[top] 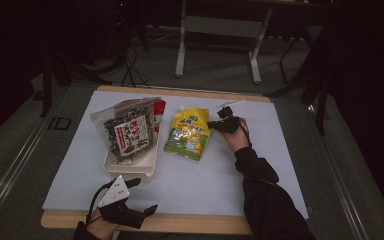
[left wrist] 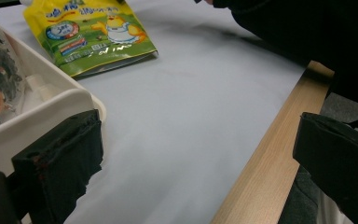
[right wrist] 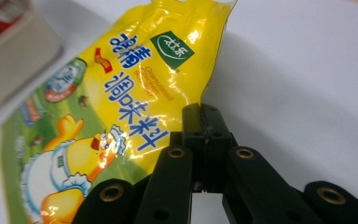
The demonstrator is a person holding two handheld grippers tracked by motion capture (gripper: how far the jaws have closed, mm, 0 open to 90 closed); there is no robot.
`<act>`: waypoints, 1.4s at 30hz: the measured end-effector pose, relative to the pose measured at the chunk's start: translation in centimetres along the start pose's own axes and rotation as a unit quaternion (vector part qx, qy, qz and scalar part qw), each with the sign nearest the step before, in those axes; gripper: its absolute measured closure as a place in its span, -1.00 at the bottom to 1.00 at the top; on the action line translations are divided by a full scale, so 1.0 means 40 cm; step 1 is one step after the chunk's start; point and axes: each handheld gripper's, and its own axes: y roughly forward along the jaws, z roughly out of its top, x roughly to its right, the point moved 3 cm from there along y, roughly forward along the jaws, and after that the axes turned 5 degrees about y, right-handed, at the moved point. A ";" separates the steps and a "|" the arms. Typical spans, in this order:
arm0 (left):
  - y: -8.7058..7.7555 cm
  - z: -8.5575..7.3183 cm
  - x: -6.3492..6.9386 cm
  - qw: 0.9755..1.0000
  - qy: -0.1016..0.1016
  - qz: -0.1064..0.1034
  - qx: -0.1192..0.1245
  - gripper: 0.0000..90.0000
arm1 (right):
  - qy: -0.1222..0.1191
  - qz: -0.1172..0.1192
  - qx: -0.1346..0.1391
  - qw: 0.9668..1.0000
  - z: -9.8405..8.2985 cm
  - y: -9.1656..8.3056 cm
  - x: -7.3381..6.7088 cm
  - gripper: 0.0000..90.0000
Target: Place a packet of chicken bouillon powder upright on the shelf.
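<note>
Right gripper view looks straight down the closed black jaws of the right gripper (right wrist: 204, 122), which pinch the edge of the yellow seasoning pouch (right wrist: 121, 121) near its top corner, the glossy film creasing where they bite. From the high view the pouch (top: 187, 134) lies about mid-tabletop, a little toward the far edge, just beside the white tray (top: 130, 167) that already carries a seaweed snack bag (top: 129, 131), and the right gripper (top: 215, 125) comes at it from the side nearer the right edge. The left gripper (top: 145, 196) waits at the near edge with its jaws spread wide and nothing between them; in the left gripper view they frame the near corner of the tray (left wrist: 51, 109) and bare white sheet (left wrist: 191, 121). As I read it, the step is lifting the pouch to bring it over to the tray. To do that well, the grip should stay firm on that thin seam, since the film is slick and the contents will sag toward the low end once it leaves the sheet. A straight, unhurried lift until the bottom edge clears the tray's rim seems wise, then a short carry sideways. The tray is largely taken up by the snack bag, so the pouch probably has to rest on or against it; lowering it flat rather than dropping it should keep both from sliding out.
</note>
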 end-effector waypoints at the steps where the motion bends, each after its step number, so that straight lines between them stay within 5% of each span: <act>1: 0.000 0.001 0.000 1.000 0.000 0.000 0.000 -0.93 | -0.001 0.004 0.006 1.000 0.002 -0.009 -0.005 1.00; 16: -0.003 0.012 0.006 1.000 -0.006 0.002 0.022 -0.93 | -0.074 0.033 0.074 0.994 0.011 -0.149 -0.127 1.00; 31: -0.012 0.032 -0.003 0.998 -0.022 -0.001 0.051 -0.93 | -0.151 0.066 0.105 0.981 -0.033 -0.225 -0.245 1.00; 36: -0.009 0.046 -0.012 0.999 0.013 0.024 0.042 -0.91 | -0.165 0.064 0.103 0.979 -0.058 -0.235 -0.260 1.00; 40: -0.009 0.063 -0.023 0.999 0.018 0.031 0.040 -0.88 | -0.166 0.067 0.102 0.978 -0.072 -0.239 -0.260 1.00; 42: -0.008 0.088 -0.036 0.999 -0.001 0.026 0.027 -0.84 | -0.166 0.071 0.101 0.978 -0.084 -0.242 -0.261 1.00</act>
